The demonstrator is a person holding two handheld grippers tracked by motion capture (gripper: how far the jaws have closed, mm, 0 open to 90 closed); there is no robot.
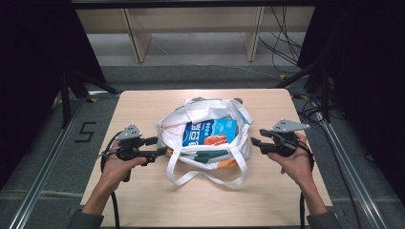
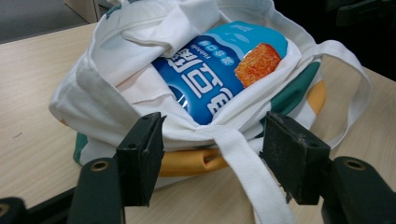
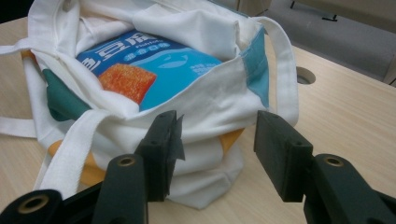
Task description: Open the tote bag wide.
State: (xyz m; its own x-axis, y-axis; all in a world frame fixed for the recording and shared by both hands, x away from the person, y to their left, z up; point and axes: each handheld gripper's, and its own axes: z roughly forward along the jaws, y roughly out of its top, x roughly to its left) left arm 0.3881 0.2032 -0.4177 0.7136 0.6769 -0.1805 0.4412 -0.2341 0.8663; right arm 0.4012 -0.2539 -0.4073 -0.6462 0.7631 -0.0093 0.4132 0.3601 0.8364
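From the high view we see a white tote bag (image 1: 205, 138) lying in the middle of the light wooden table (image 1: 143, 200), its mouth open upward and a blue snack packet (image 1: 210, 132) resting inside. Our left gripper (image 1: 161, 145) sits at the bag's left edge, its jaw tips right at the fabric near the base of a strap; whether they touch we cannot tell. Our right gripper (image 1: 254, 143) sits at the bag's right edge, tips just beside the cloth. The white handle loop (image 1: 205, 177) trails toward us on the table between our two hands.

In the left gripper view we look between our own two black jaws, which stand wide apart with nothing between them. The bag (image 2: 116, 88) lies straight ahead and very close, with a white strap (image 2: 247, 172) running down through the gap between the jaws. The blue packet (image 2: 219, 70) shows in the bag's open mouth, an orange picture printed on it.

In the right gripper view our jaws also stand wide apart, gripping nothing. The bag's side wall (image 3: 210, 107) lies just beyond them, and the packet (image 3: 149, 65) lies deeper inside. A round hole in the table (image 3: 306, 74) shows beyond the bag.
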